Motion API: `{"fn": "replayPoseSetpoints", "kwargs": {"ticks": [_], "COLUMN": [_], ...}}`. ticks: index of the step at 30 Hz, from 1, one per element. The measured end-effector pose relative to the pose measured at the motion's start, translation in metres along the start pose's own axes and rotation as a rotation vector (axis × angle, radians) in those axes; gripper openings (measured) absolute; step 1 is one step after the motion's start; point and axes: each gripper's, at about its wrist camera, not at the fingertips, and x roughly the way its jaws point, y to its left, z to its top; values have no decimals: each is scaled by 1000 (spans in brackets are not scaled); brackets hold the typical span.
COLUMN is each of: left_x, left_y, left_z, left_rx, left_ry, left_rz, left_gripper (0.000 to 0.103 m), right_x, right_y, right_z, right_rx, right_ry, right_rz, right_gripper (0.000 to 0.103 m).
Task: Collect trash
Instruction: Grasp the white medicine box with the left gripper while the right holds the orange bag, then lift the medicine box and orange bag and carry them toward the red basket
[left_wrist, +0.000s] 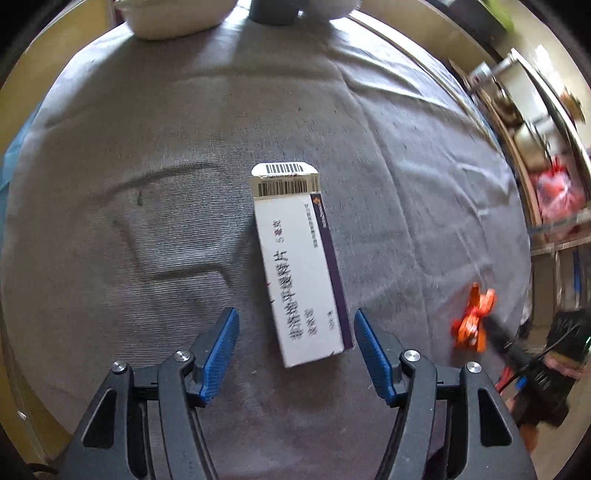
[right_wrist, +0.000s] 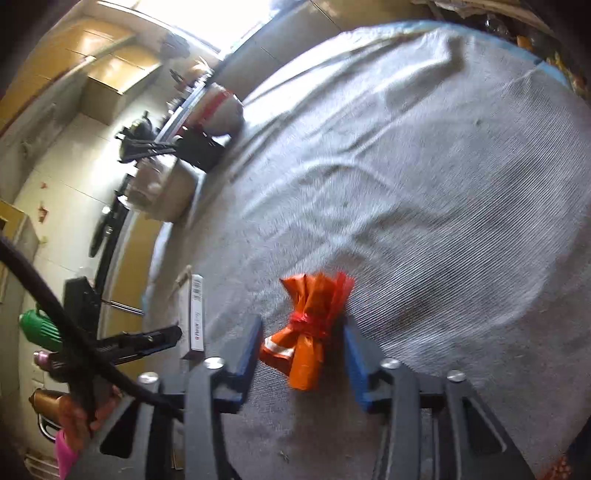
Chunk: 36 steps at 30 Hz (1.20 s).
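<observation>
Ribbed grey cloth (left_wrist: 147, 184) – matt; smooth cardboard box (left_wrist: 299, 258); crinkly glossy orange plastic wrapper (right_wrist: 310, 332).

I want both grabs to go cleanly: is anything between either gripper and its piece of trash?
Nothing visible: the white box lies partly between the open left gripper, and the orange wrapper between the open right gripper.

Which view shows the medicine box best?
The left wrist view: the box lies flat on the grey cloth, its printed top and barcode flap readable, between the open left gripper's fingers. The right wrist view shows only its narrow side, edge-on at left.
</observation>
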Motion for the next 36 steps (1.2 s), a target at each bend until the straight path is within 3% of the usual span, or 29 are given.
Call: {"fn": "replayPoseSetpoints", "kwargs": {"ticks": [3,6,7,8,9,15,26,33,36], "left_x": [9,12,13,14,13,-4,-35,-39,-56], "left_y": [-2,-13,-16,-17,-19,2,-8,-7,-8], "left_z": [1,-4,-6,-8,-10,-25,-95,-119,-129], "left_rx": [-36,-39,-41,-44,-37,-33,78,110,141], "left_ry": [-15,-74,-85,-93,-109,-142,-210,-192,-211], "left_rz": [7,25,16,22,43,20,3,-27,-1], "left_gripper": [66,65,62,50,48,47,47,47,47], "right_x": [6,9,8,6,4,-15,-45,-83,-86], "right_y": [14,24,25,29,31,45,57,56,63], "right_z": [-4,-11,-16,-19,-22,-41,-77,-92,-88], "right_rx": [-64,-123,-144,-174,-195,-308,-395,-358,-340], "right_ry": [-21,-13,-22,-35,-42,-97,-113,-140,-153], "right_rz": [-70,-85,-93,-101,-104,-114,-133,-183,-192], "right_gripper": [30,26,25,23,22,22,22,22,22]}}
